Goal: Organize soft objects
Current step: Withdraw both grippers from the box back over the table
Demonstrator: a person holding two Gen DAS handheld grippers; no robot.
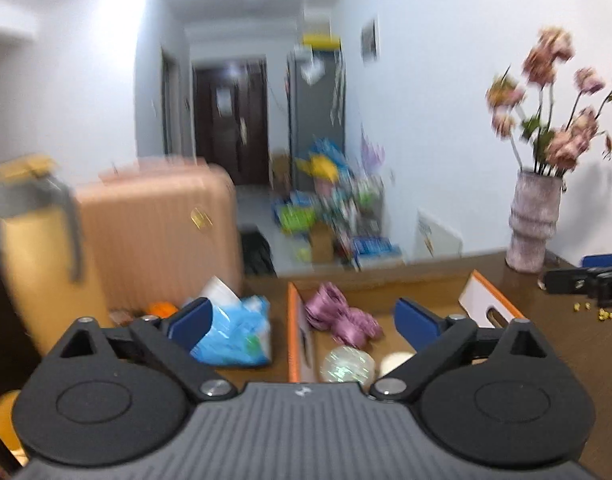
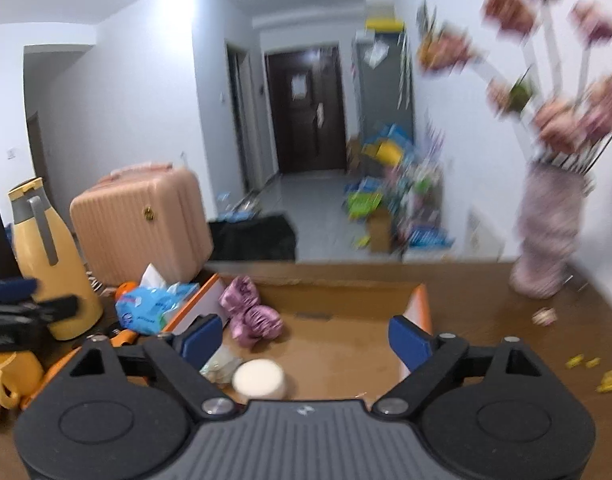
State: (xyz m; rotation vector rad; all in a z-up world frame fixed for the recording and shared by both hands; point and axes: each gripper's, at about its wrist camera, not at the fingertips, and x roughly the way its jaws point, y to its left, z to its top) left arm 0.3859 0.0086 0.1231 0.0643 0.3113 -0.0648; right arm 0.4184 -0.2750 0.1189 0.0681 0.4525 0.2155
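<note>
Over at nine o'clock in the right wrist view stands the yellow flask (image 2: 50, 276) with its grey handle, and just beside it the pink suitcase (image 2: 142, 224). Below that, a blue tissue pack (image 2: 150, 306) lies on the brown table (image 2: 506, 344), right against the left wall of the orange-edged box (image 2: 420, 304).

Inside the box, the purple scrunchie (image 2: 252, 314) sits toward eleven o'clock near the left wall. Closer to the camera, at about six o'clock, there is a white round puff (image 2: 260, 378) with a pale crumpled thing (image 2: 220, 366) touching its left side; it is too blurred to name.

The left gripper (image 1: 304, 318) hangs released above the box, blue pads wide apart, nothing between them. The right gripper (image 2: 306, 338) is likewise spread wide and empty over the box floor.

Out at three o'clock, the pink vase (image 1: 532, 220) of dried flowers (image 1: 554, 100) stands on the table, well apart from the box.
</note>
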